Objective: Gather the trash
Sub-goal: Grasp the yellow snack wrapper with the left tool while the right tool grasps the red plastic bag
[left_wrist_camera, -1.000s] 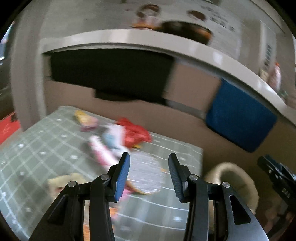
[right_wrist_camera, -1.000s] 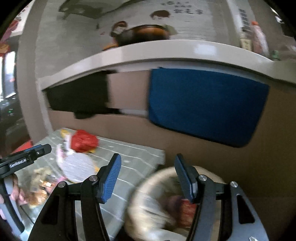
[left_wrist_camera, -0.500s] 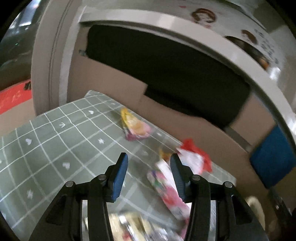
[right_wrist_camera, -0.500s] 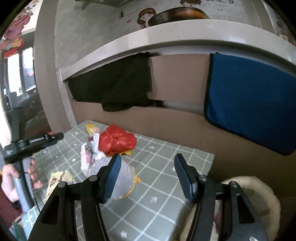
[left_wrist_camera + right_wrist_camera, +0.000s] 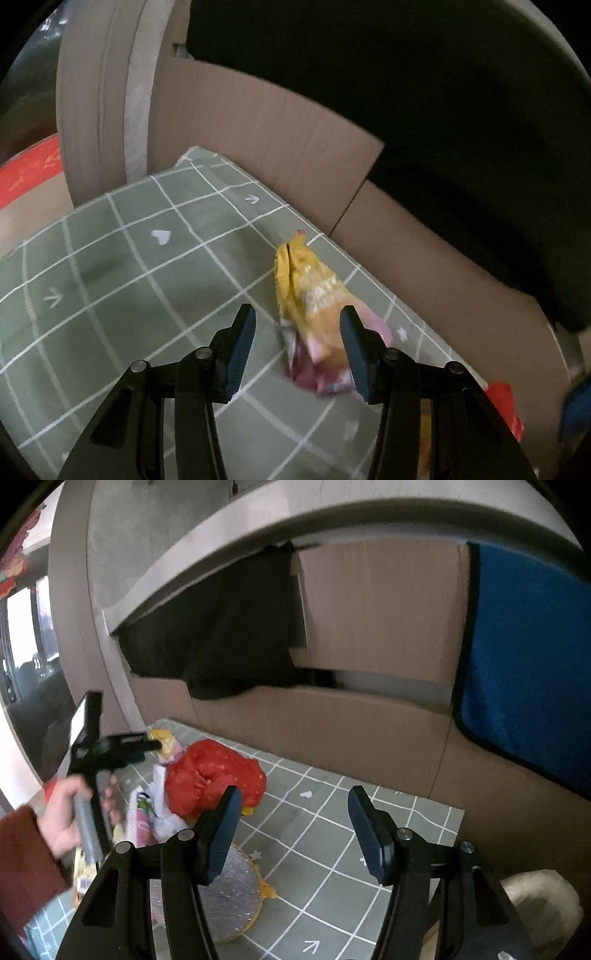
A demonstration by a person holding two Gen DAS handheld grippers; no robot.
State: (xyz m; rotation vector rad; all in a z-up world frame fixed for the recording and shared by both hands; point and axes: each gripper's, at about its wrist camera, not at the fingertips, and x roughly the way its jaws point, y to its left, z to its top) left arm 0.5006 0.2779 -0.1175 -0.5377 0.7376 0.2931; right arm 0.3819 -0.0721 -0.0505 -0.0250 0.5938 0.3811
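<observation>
Looking through the left wrist view first, the left gripper point(image 5: 297, 341) has its fingers spread wide with nothing between the pads; it points at a yellow and pink snack wrapper point(image 5: 314, 314) lying at lower centre of the frame on the green grid tablecloth point(image 5: 110, 258), close to the cardboard panel point(image 5: 295, 147) at the back. The wrapper sits just ahead of the open jaws, nearer the right pad, and I cannot tell whether it touches it.

In the right wrist view, the right gripper point(image 5: 295, 830) is likewise spread apart and empty, over bare cloth. At left of the frame lie a red crumpled bag point(image 5: 214, 775), a silver foil disc point(image 5: 229, 901) and more wrappers point(image 5: 147, 812). A pale basket point(image 5: 543, 904) shows at the lower right corner; its contents are hidden.

Judging from this, several pieces remain on the cloth and neither tool holds any, so much collecting is left.
</observation>
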